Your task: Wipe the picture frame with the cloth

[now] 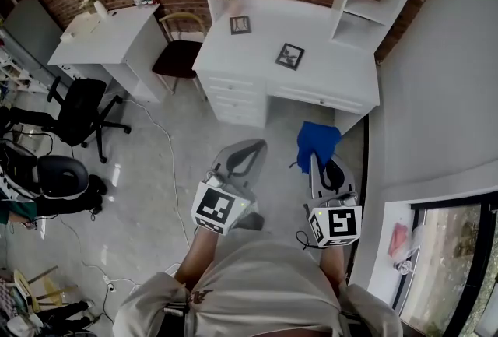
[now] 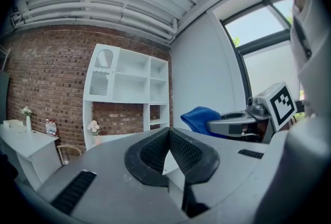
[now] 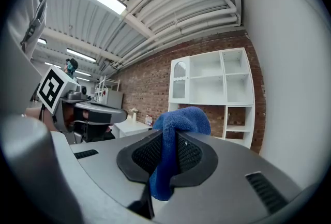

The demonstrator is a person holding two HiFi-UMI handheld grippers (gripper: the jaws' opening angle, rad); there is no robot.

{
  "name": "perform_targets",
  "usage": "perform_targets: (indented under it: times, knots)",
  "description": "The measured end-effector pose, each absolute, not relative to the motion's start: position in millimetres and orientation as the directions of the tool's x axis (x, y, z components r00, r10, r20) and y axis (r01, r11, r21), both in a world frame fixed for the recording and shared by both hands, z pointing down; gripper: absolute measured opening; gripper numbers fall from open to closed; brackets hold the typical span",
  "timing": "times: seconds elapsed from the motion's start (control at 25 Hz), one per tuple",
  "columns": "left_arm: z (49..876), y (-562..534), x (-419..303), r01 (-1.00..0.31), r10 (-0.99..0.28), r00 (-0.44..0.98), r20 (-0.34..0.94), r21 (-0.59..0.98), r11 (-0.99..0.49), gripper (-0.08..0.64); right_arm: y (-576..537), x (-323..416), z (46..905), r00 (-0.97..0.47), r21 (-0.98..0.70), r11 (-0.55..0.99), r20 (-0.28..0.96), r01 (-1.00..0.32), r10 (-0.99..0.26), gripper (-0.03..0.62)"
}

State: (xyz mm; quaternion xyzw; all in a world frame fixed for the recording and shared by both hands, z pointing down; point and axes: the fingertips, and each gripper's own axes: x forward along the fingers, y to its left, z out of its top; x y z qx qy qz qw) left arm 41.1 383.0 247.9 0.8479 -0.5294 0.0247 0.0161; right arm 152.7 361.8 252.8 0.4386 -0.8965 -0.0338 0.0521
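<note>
blue cloth is pinched in your right claw, so the pickup is done, but no wiping has begun. the frame sits on the desk, well ahead of both claws, untouched. your left claw is pressed together, empty.
</note>
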Motion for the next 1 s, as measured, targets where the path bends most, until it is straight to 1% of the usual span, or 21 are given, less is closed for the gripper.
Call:
perform_targets:
  times: [0.48, 1.0]
  knots:
    - [251.6, 333.0, 0.0, -0.875, -0.873, 0.484, 0.054, 0.018, -0.484, 0.002, 316.5, 109.6, 254.0, -0.575, 0.121, 0.580, 0.081, -0.805, -0.814, 0.037]
    - [257.9, 292.6, -13.4, -0.859, -0.857, 0.512, 0.062, 0.025, -0.512, 0.002, 281.2, 93.0, 257.8, -0.553, 0.123, 0.560, 0.087, -0.819, -0.829, 0.037]
